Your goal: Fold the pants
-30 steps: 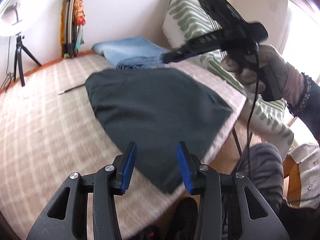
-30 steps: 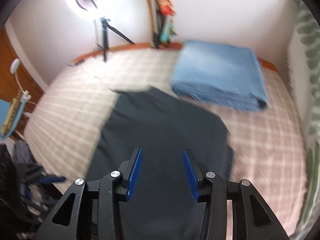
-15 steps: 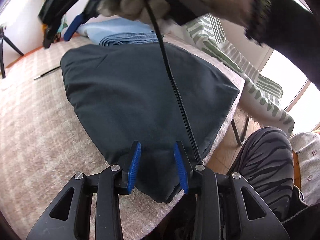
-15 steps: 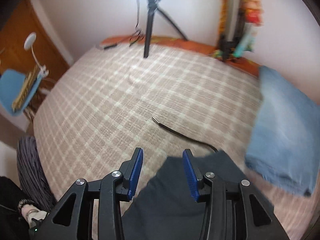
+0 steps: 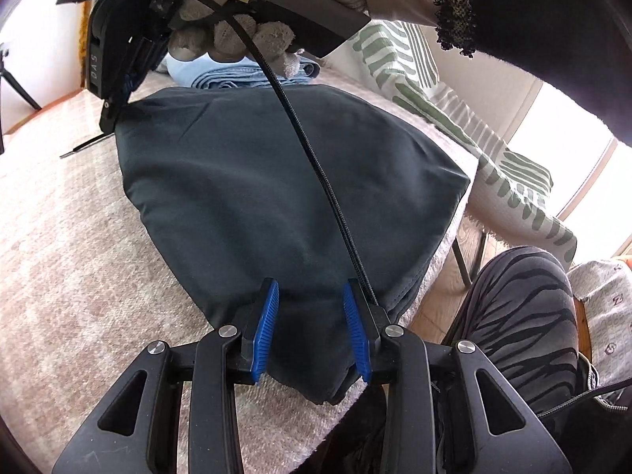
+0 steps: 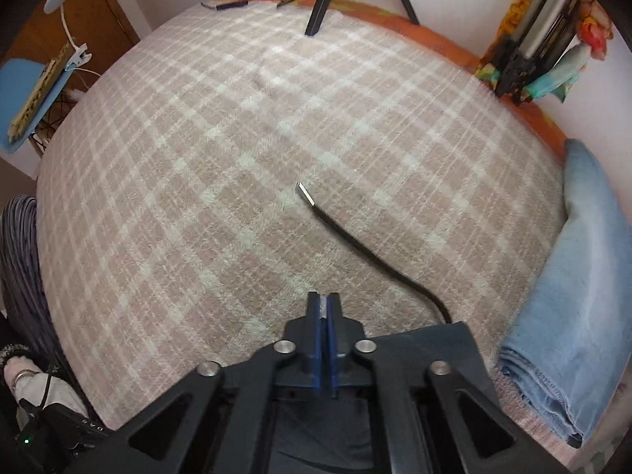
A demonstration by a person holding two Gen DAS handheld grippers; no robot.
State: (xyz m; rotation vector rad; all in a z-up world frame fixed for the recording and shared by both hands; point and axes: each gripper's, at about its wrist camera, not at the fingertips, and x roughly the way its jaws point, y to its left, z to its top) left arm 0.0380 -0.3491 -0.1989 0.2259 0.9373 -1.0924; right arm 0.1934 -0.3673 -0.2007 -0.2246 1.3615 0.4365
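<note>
Dark folded pants [image 5: 276, 177] lie on a plaid bed cover [image 5: 59, 237], near its edge. My left gripper [image 5: 310, 316] sits down on their near corner, and the cloth fills the gap between its blue pads. A gloved hand [image 5: 237, 31] holds my right gripper [image 5: 108, 118] at the pants' far left corner. In the right wrist view the right gripper [image 6: 324, 304] is shut, pads together over the cover, and I see no cloth between them. The pants [image 6: 434, 339] show just beside and under it. A black drawstring [image 6: 335, 225] trails from that corner.
Folded blue jeans [image 6: 572, 316] lie beyond the pants. A green-striped pillow [image 5: 454, 118] stands at the right. A tripod leg [image 6: 320, 8] rests on the far part of the bed. The right gripper's cable [image 5: 316, 166] hangs across the pants. A person's striped trouser leg [image 5: 521, 316] is beside the bed edge.
The right gripper swung from above the pants to their far left corner and closed its jaws. The left gripper came down onto the near corner and narrowed a little.
</note>
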